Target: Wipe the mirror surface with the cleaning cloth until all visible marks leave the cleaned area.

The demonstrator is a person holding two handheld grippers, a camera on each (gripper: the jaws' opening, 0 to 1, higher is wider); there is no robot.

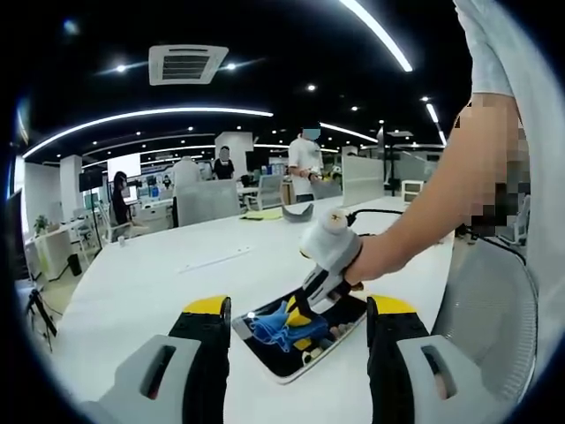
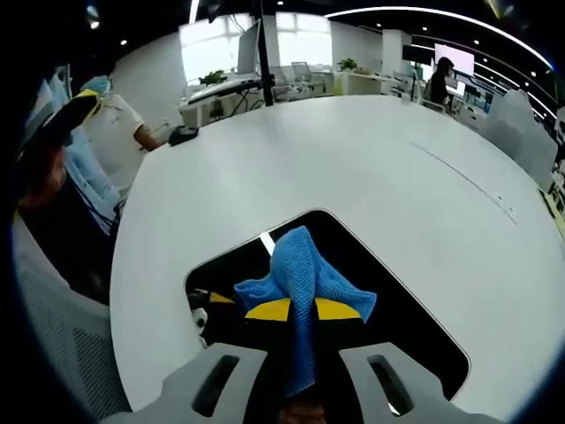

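1. The mirror lies flat on the white table, a dark rounded rectangle with a pale rim, near the table's close edge.
2. In the right gripper view the right gripper is over the mirror with its yellow-tipped jaws pinched together on the blue cloth.
3. The cloth bunches up beyond the jaw tips and a strip of it hangs back between the jaws toward the camera.
4. The folded front of the cloth rests on the glass, near the mirror's far edge, where a bright ceiling light is reflected.
5. In the left gripper view the left gripper has its jaws spread wide, one on each side of the near end of the mirror, gripping nothing; whether they touch the table cannot be told.
6. That view also shows the right gripper coming in from the right, held in a person's hand, with the cloth crumpled on the mirror's left part.
7. A mesh chair stands at the right of the table.
8. Far off, people stand and sit among office desks under strip lights.
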